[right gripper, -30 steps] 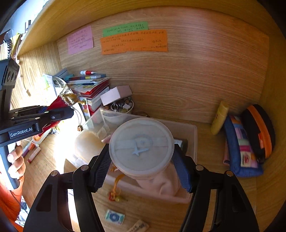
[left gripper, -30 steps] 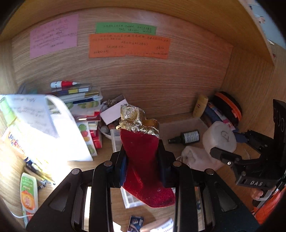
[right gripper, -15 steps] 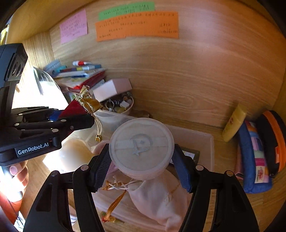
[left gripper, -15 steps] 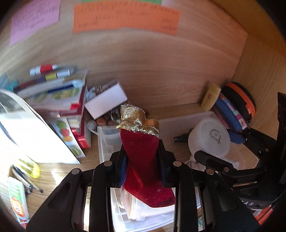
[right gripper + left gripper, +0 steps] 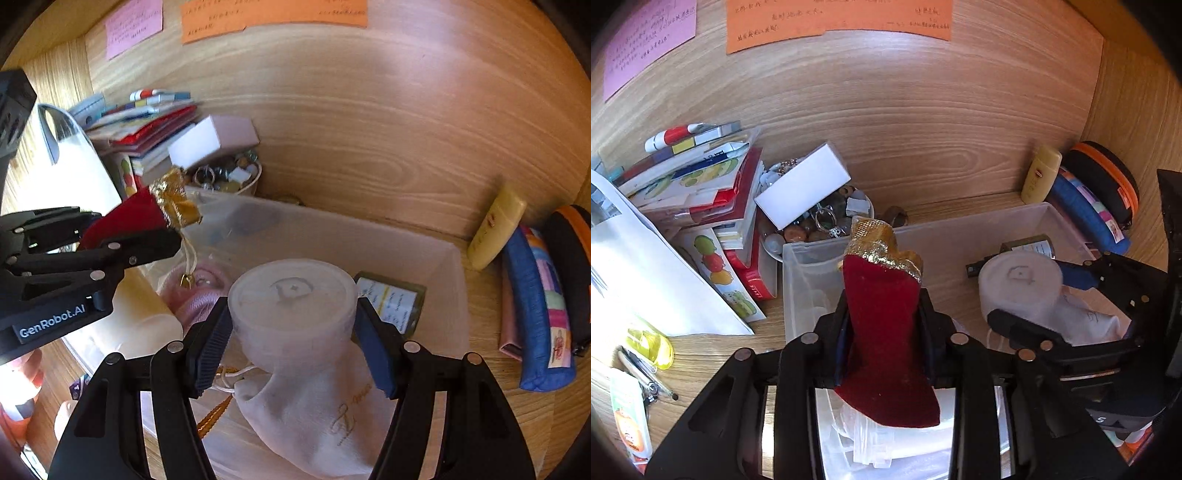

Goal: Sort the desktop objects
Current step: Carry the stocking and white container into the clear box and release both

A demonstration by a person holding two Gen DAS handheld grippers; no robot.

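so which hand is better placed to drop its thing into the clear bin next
Probably right. The right gripper holds the white round jar directly above the clear bin, over the cloth pouch. The left gripper, holding the red velvet pouch, sits nearer the bin's left edge.

orange wall note [image 5: 834, 18], pink wall note [image 5: 133, 26]

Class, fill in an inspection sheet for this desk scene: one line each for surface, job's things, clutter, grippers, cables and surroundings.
Surface: wooden desk, sunlit at left.
Job's things: red pouch with gold trim; round white jar; clear plastic bin holding a white drawstring bag and a small labelled bottle.
Clutter: stacked books, trinket bowl, pens, yellow tube, pencil cases.
Grippers: left gripper shut on the pouch; right gripper shut on the jar, both over the bin.
Cables: nothing seen.
Surroundings: wood back panel with an orange note and a pink note.
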